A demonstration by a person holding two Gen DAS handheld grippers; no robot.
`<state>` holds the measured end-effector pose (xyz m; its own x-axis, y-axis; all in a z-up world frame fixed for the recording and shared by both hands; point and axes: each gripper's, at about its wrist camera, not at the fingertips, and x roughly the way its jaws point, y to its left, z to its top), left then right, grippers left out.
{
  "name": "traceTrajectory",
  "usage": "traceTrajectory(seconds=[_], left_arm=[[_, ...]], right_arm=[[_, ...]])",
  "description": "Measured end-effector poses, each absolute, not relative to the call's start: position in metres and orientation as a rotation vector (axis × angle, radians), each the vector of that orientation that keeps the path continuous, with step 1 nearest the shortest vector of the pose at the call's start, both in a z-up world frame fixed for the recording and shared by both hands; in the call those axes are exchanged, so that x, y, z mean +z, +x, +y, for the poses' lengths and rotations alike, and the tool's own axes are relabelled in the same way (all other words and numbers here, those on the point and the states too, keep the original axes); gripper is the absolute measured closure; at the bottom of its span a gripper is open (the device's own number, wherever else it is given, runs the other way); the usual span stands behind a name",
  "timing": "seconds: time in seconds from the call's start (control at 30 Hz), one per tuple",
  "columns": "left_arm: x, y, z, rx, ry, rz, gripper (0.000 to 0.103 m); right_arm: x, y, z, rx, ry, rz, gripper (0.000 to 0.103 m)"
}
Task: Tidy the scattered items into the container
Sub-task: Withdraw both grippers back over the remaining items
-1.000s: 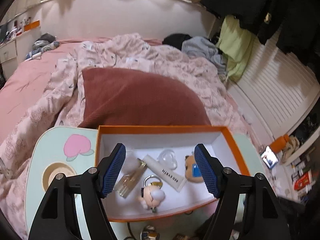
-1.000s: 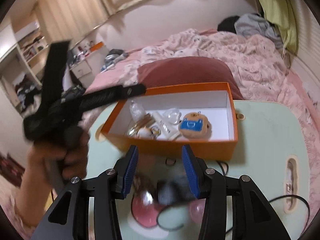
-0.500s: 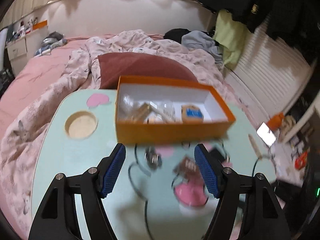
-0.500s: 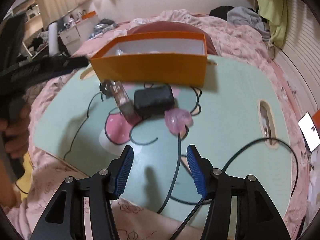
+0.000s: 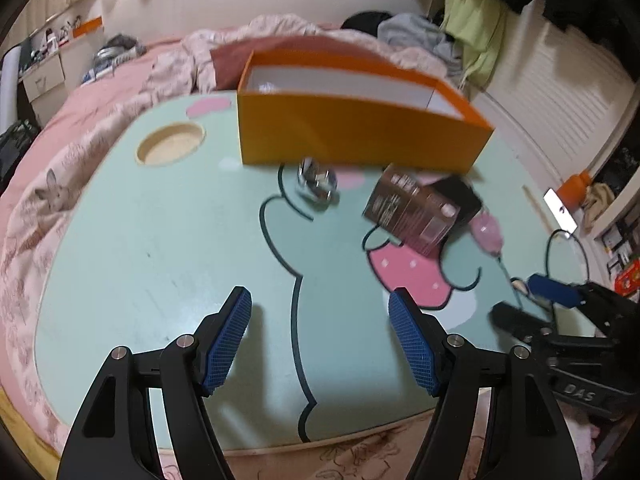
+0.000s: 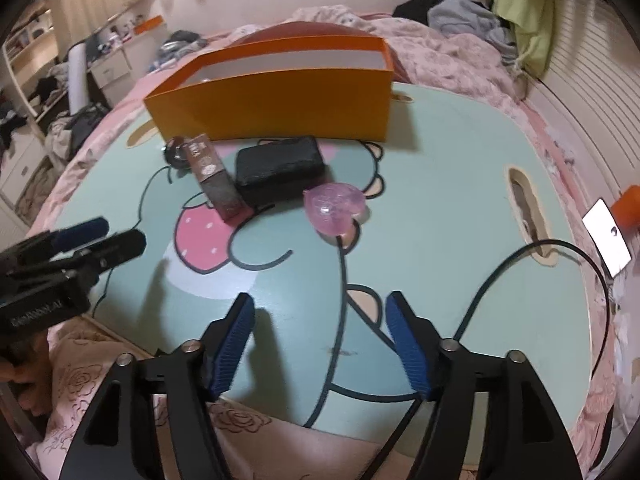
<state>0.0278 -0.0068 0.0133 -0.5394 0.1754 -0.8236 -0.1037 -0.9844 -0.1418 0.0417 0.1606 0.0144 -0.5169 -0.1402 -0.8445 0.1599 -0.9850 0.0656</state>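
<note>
**Scattered items lie before the orange box, both grippers empty**

Scattered items sit on the mint-green lap table (image 6: 460, 184), past both grippers. Nearest the cameras, the left gripper (image 5: 320, 340) and the right gripper (image 6: 320, 340) hover above the table's near edge, each with jaws spread wide and nothing between them. A black cable (image 6: 520, 272) curves across the table on the right side. Farther in lies a pink translucent heart-shaped piece (image 6: 334, 208). Just beyond it rests a black pouch (image 6: 280, 168), with a brown rectangular carton (image 6: 216, 176) touching its left side. A small shiny metal object (image 5: 316, 180) lies left of the carton, close to the box wall. Behind all of these stands the orange box (image 6: 280, 108), open-topped with a white interior; its contents are mostly hidden by the front wall. Beyond the table spreads a pink bed with a rumpled quilt (image 6: 440, 56).
</note>
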Motion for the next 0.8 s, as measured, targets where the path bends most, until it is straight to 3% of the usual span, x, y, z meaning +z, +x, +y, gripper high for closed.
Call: traceTrajectory(seconds=[0.13, 0.17, 0.23, 0.3, 0.63, 0.77, 0.8], left_arm=[[0.009, 0.029, 0.002, 2.645, -1.420, -0.032, 0.028], [0.008, 0.029, 0.005, 2.644, -1.424, -0.002, 0.024], [0.002, 0.028, 0.015, 2.637, -1.445, 0.094, 0.005], [0.000, 0.027, 0.015, 2.630, -1.454, 0.098, 0.001], [0.001, 0.027, 0.015, 2.629, -1.450, 0.094, 0.001], [0.001, 0.028, 0.015, 2.630, -1.449, 0.092, 0.000], [0.001, 0.028, 0.015, 2.630, -1.449, 0.092, 0.001]], right_arm=[[0.010, 0.042, 0.156, -2.602, 1.466, 0.069, 0.011], [0.009, 0.042, 0.154, -2.602, 1.471, 0.091, 0.010], [0.007, 0.042, 0.151, -2.597, 1.472, 0.111, 0.006], [0.006, 0.041, 0.153, -2.595, 1.473, 0.103, 0.004], [0.006, 0.042, 0.153, -2.599, 1.476, 0.106, 0.001], [0.010, 0.044, 0.169, -2.596, 1.401, -0.076, 0.002], [0.012, 0.044, 0.176, -2.591, 1.377, -0.144, 0.006]])
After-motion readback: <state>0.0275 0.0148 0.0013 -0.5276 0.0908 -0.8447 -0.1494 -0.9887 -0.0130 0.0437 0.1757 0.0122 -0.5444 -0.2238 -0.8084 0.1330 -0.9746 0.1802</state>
